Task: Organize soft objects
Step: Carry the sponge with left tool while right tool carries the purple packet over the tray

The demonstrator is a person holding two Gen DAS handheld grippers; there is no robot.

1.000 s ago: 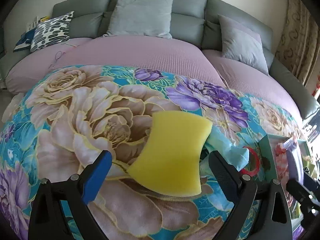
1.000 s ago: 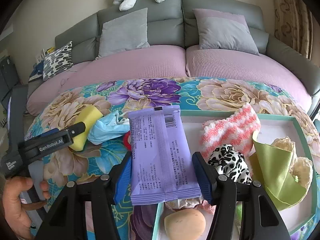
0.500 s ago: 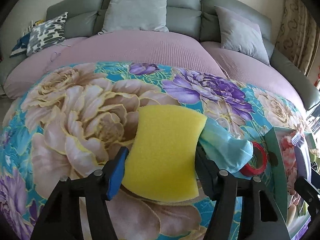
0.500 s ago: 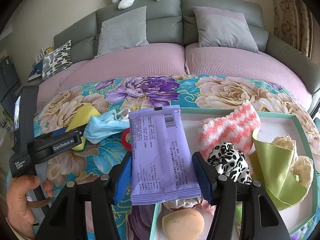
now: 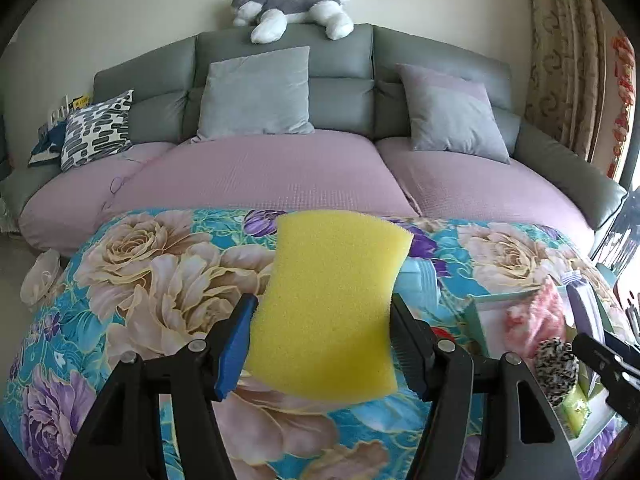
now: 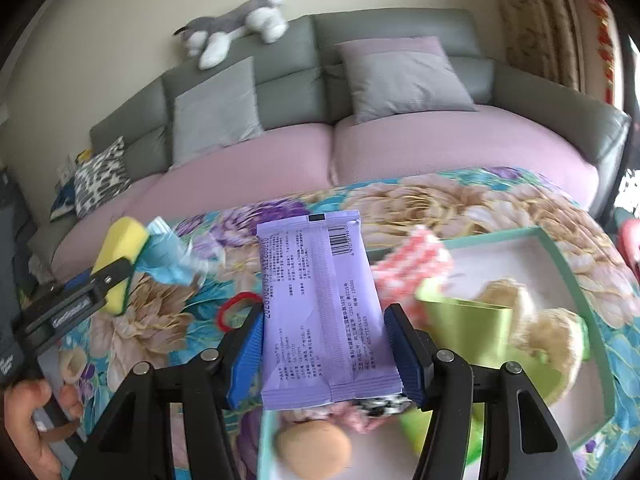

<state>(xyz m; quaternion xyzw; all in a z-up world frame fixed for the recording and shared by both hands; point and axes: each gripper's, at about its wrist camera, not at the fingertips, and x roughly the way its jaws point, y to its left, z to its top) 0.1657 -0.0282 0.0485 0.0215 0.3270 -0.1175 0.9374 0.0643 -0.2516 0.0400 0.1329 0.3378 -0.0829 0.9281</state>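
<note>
Left gripper (image 5: 320,332): yellow sponge (image 5: 332,304) is clamped between both pads, raised above the floral blanket (image 5: 132,280). Right gripper (image 6: 324,354): purple wipes packet (image 6: 320,308) is pinched at its lower half, held beside the teal-rimmed tray (image 6: 568,280).

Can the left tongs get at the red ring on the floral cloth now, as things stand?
Probably not yet. The left tongs are shut on the yellow sponge, so they are occupied. The red ring itself lies uncovered on the floral cloth.
</note>
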